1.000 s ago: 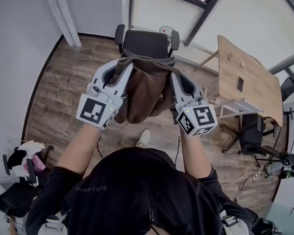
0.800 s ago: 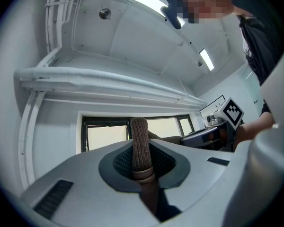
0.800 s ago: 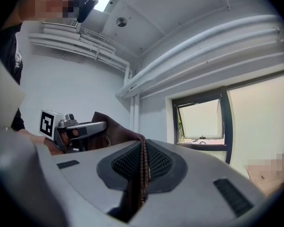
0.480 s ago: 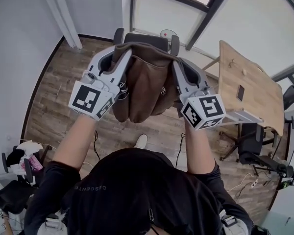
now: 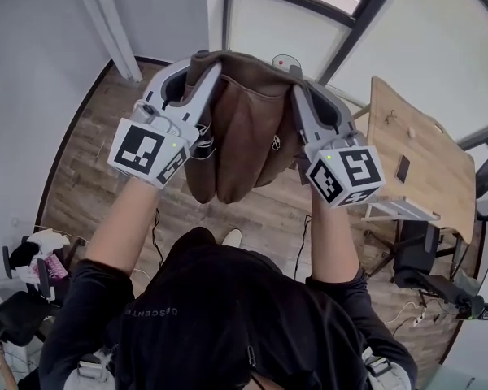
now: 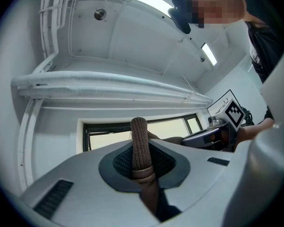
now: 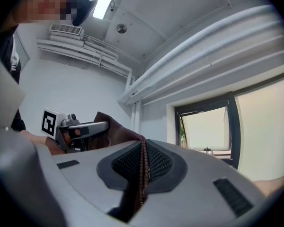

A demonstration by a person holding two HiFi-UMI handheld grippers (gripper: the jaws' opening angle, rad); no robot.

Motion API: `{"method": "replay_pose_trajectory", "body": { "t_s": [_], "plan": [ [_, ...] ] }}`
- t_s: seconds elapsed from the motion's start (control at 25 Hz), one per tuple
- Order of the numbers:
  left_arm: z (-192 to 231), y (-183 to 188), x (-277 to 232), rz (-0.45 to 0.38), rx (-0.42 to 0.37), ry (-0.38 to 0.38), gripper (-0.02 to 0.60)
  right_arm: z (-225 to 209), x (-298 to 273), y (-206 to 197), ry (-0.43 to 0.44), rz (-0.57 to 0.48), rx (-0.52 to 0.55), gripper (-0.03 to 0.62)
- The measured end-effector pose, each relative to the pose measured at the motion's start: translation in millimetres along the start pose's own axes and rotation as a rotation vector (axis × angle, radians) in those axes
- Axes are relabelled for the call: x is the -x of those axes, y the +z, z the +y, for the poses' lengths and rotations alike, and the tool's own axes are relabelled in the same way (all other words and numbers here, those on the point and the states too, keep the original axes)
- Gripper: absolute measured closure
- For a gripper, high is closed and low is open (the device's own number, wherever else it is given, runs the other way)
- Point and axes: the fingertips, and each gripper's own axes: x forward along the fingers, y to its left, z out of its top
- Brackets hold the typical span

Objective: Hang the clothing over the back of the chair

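Over a wood floor [image 5: 81, 149] by tall windows, the left tongs [image 5: 197, 67] and right tongs [image 5: 299, 89] each pinch the brown garment [image 5: 244, 128] by its top edge. They hold it spread and high, probably to clear the chair hidden behind it.

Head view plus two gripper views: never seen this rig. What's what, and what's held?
No robot: a person wears a downward-looking head camera and holds a two-jaw gripper in each hand. The other two pictures come from cameras riding on those grippers, looking along the jaws. The left gripper and the right gripper are each shut on an edge of a brown garment, held up between them above the wooden floor. A wooden table stands to the right. The chair is not clearly in view.
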Motion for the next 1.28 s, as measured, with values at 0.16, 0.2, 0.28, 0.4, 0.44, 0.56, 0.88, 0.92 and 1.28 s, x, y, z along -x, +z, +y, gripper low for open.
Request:
{"method": "replay_pose_trajectory", "body": {
  "t_s": [0.16,0.2,0.28,0.4,0.44,0.56,0.88,0.92,1.28],
  "plan": [
    [6.2,1.9,-15.8,-0.014,-0.010,0.001,0.533,-13.6,-9.3,3.9,0.006,-0.013,-0.006,0.556],
    [8.2,1.3,-19.4,-0.019,-0.011,-0.001,0.534,-17.1,-12.0,4.1,0.004,-0.015,-0.006,0.556],
    [13.4,-2.9,-26.5,-0.023,-0.009,-0.004,0.534,-23.3,-19.0,2.2,-0.002,-0.014,-0.004,0.556],
    [22.9,-11.3,-36.2,-0.021,-0.003,-0.013,0.534,-30.7,-30.2,-2.5,-0.010,-0.012,-0.003,0.556],
    [25.5,-14.4,-39.7,-0.020,-0.002,-0.019,0.534,-34.0,-34.1,-4.5,-0.015,-0.009,-0.003,0.556],
    [35.9,-26.7,-50.5,-0.015,0.002,-0.035,0.534,-43.7,-48.8,-12.2,-0.025,0.008,-0.006,0.556],
    [73.0,-63.6,-91.1,0.006,0.041,-0.080,0.533,-74.1,-94.3,-31.2,-0.063,0.052,-0.020,0.554],
    [77.3,-70.1,-95.6,0.014,0.045,-0.084,0.532,-77.7,-100.0,-35.3,-0.068,0.059,-0.025,0.554],
    [107.7,-125.9,-134.3,0.066,0.100,-0.132,0.532,-110.6,-143.1,-72.7,-0.116,0.123,-0.059,0.553]
  ]
}}
